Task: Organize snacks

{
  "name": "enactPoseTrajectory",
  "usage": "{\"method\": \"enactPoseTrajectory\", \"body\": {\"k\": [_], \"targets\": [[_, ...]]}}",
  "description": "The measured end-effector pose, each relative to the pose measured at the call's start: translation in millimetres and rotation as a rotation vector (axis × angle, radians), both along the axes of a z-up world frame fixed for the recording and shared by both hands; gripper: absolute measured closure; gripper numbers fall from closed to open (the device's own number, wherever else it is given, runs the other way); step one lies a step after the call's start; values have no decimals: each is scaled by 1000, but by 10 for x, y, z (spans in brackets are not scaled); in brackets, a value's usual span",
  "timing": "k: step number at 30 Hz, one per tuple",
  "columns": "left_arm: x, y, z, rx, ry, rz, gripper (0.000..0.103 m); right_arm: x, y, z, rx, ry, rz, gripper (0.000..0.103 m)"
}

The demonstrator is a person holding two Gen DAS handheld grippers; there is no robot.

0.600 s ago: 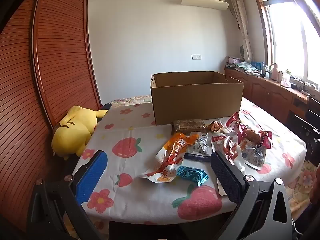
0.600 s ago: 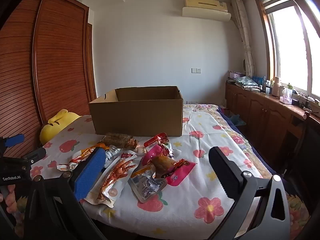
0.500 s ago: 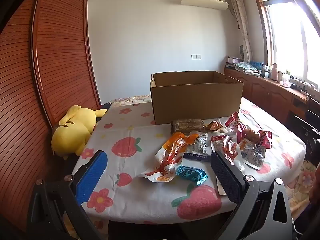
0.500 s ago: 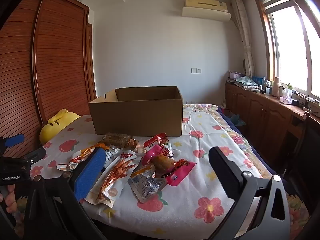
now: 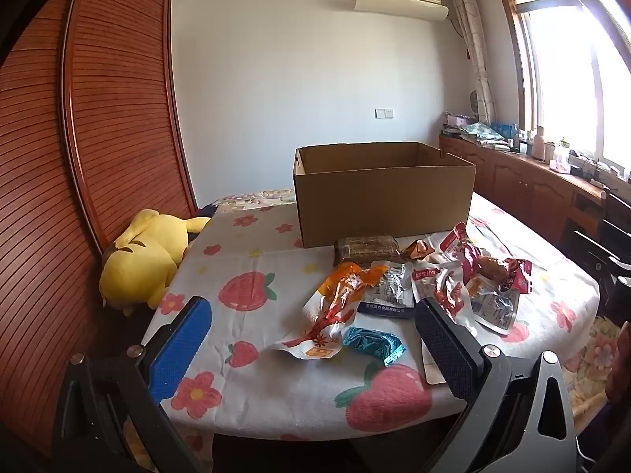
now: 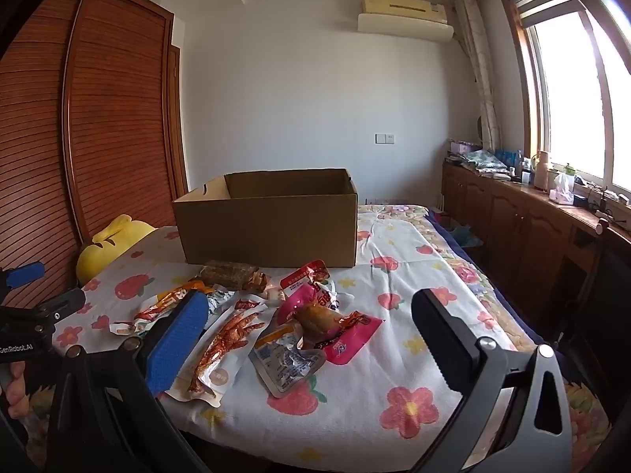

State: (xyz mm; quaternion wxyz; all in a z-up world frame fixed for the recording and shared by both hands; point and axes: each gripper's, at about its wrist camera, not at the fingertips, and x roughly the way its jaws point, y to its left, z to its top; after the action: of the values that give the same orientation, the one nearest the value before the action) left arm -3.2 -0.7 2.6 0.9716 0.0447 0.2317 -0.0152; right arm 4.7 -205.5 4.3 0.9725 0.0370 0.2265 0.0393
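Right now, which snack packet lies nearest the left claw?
The small shiny blue packet, between the open left claw fingers' line of sight. It is the only blue wrapper; the others are orange, red or silver.

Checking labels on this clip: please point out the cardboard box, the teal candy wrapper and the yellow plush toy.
cardboard box (image 5: 384, 205), left wrist view, middle of its front wall.
teal candy wrapper (image 5: 372, 343), left wrist view, centre of the shiny foil.
yellow plush toy (image 5: 142, 266), left wrist view, middle of its body.
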Motion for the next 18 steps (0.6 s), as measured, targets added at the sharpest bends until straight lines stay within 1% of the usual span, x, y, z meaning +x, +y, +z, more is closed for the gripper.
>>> {"method": "enactPoseTrajectory", "body": {"k": [18], "targets": [[-30,-9,43,-6,-13,1,0,-1,-19,-8,4,1,-2,0]]}}
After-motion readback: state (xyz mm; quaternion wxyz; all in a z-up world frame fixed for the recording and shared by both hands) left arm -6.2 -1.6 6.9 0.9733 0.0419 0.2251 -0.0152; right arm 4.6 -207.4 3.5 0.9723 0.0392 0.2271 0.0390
